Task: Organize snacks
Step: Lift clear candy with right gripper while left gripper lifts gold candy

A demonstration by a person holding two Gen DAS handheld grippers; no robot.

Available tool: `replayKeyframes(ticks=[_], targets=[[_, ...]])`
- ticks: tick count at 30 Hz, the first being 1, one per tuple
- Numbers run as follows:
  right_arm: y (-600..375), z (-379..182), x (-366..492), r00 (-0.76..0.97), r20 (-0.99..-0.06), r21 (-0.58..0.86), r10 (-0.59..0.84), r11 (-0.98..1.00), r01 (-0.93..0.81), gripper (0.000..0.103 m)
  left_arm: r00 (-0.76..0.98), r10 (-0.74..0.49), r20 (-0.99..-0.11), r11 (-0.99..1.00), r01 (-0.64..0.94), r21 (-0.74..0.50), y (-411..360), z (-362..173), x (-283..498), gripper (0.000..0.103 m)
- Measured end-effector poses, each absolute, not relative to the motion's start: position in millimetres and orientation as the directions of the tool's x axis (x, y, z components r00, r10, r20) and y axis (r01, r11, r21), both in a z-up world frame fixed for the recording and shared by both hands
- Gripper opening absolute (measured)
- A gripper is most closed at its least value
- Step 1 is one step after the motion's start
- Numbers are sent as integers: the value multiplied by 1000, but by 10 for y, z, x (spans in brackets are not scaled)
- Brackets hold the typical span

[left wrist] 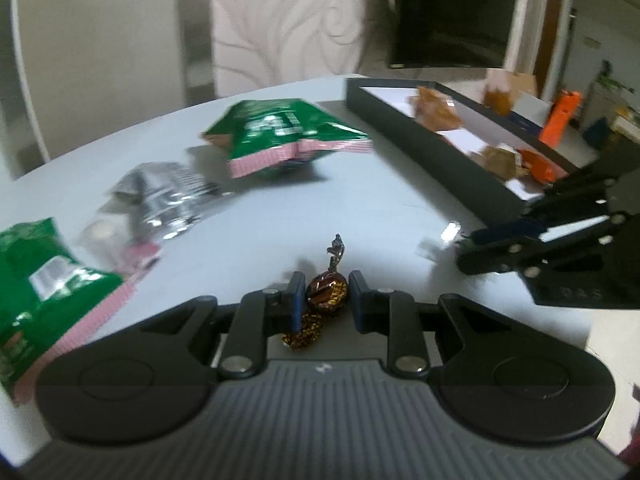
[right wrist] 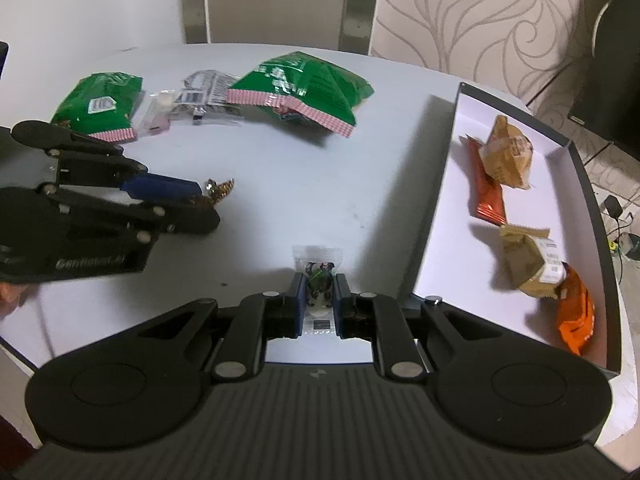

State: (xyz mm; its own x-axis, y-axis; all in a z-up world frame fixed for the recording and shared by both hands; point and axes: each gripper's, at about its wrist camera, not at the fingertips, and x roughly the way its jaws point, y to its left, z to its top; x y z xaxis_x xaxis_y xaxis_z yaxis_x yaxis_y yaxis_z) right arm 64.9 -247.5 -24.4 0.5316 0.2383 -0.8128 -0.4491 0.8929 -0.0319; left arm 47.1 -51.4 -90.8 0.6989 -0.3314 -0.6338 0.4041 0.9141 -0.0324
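Nearest to the dark shallow cardboard box with the white floor (right wrist: 436,208) is the right tool (right wrist: 318,300), closed on a small clear plastic sachet with a dark printed sweet inside (right wrist: 318,276); the sachet's long axis runs straight forward between the pads, its far end poking out over the white tabletop (right wrist: 280,152), and the box's near wall lies just to the right of it; so the right hand is plainly the nearer one, and its coming move is, I judge, a short carry rightward over that wall. Further from the box, the left tool (left wrist: 322,300) is clamped on a round brown-and-gold foil-wrapped candy (left wrist: 326,292), whose twisted ends stick out ahead and behind; from there the box lies ahead and to the right, beyond the right tool, well apart. Inside the box rest two tan paper-wrapped cakes (right wrist: 508,152), a red-brown bar (right wrist: 486,192) and an orange packet (right wrist: 576,312). Farthest from the box, on the far side of the tabletop, lie two green crinkled snack bags with pink checked seams (right wrist: 304,88) and a silvery clear wrapper (right wrist: 200,96) between them.
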Motion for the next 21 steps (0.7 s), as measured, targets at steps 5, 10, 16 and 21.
replayKeyframes(ticks=[5,10,16,21], targets=[[-2348,-200,633,531,-806,-24,262,882,-471,16,718,-261,-646,946,324,-23,-407,-886,525,26],[-2238,-190,611,524,-806,-21,274,873,-487,16,718,-228,-657,958,285,-21,-345,-878,564,26],[-2155,-165,548,524,-804,-18,282,868,-496,16,729,-213,-650,964,266,-17,-297,-824,561,26],[-2136,-117,506,530,-798,-13,287,871,-492,16,745,-207,-634,966,260,-9,-313,-726,561,26]])
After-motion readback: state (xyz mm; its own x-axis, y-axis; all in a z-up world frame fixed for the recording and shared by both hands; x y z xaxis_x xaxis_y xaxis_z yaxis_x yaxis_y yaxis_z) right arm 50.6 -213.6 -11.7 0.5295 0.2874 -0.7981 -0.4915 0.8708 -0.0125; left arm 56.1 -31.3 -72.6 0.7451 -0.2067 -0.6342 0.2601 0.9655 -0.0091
